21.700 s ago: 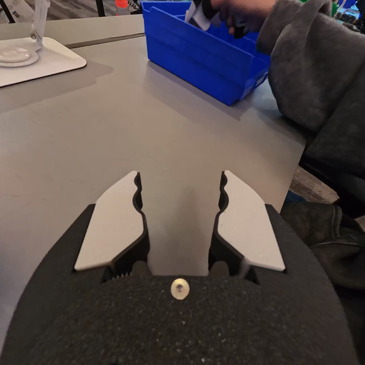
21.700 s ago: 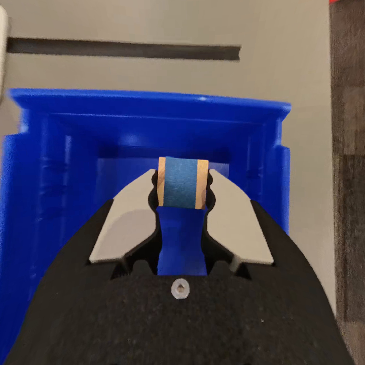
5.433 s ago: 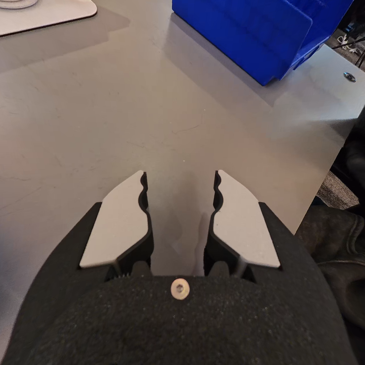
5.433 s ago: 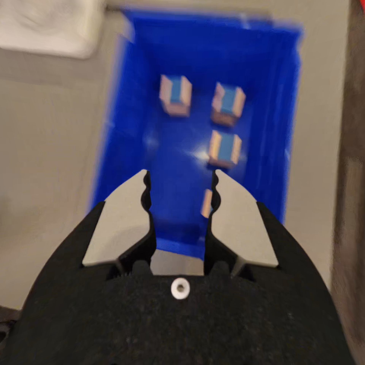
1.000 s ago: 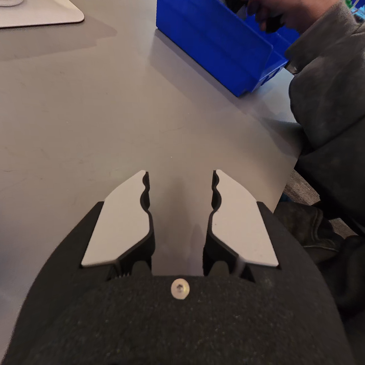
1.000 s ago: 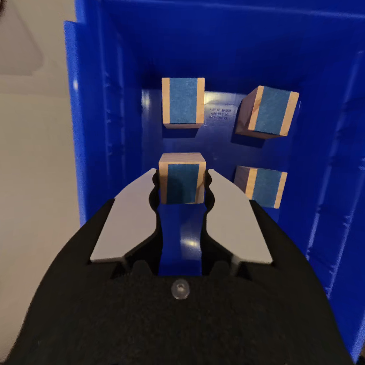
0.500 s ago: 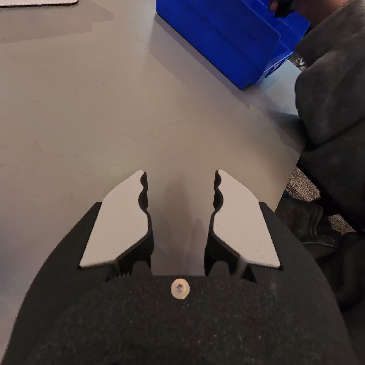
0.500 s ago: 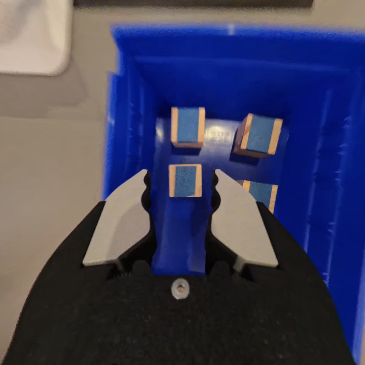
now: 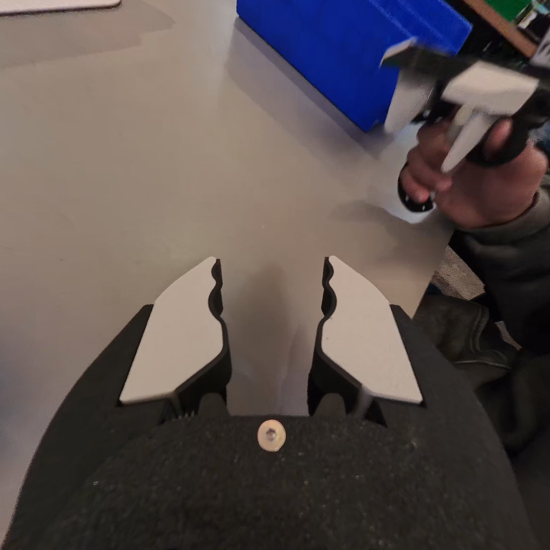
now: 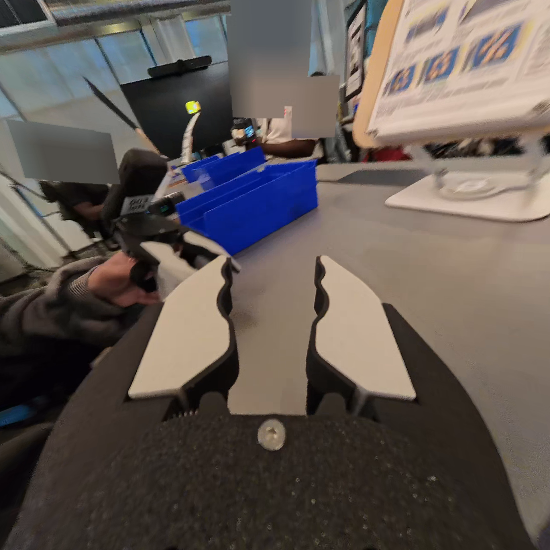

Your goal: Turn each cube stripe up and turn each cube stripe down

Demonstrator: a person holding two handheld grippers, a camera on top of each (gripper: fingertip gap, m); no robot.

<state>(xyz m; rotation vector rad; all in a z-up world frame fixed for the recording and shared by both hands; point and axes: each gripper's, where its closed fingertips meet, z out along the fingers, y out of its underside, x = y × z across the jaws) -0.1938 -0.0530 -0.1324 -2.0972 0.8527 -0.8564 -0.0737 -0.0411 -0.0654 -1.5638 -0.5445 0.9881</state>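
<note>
My left hand-held gripper (image 9: 272, 262) sits low over the grey surface (image 9: 148, 178), its two pale fingers (image 9: 184, 327) spread wide with nothing but bare surface between them. It points across the surface toward the far side, level and roughly square to the near edge.

My right hand-held gripper (image 10: 272, 262) is likewise parted wide and empty, tipped up so that it looks out almost flat along the surface (image 10: 416, 282) rather than down on it. In the left wrist view that same right hand-held gripper (image 9: 464, 86) shows blurred at the right edge of the surface, my right hand (image 9: 476, 184) wrapped round its handle, the grey sleeve (image 9: 512, 238) hanging just off the edge. In the right wrist view my left hand (image 10: 119, 282) grips the other tool at the surface's left edge.

Farther off stands one blue bin (image 9: 327, 59) toward the far right part of the surface; from the right wrist view the blue bin (image 10: 262, 208) sits past both tools, with a second blue bin (image 10: 226, 166) behind it. I can see no cube from either angle; the bin walls hide whatever is inside, so I cannot tell how any stripe lies.

At the far right corner rests one white stand (image 10: 476, 202) carrying a tilted printed board (image 10: 461, 65). Beyond the surface a person's arm (image 10: 285, 145) rests on another table.
</note>
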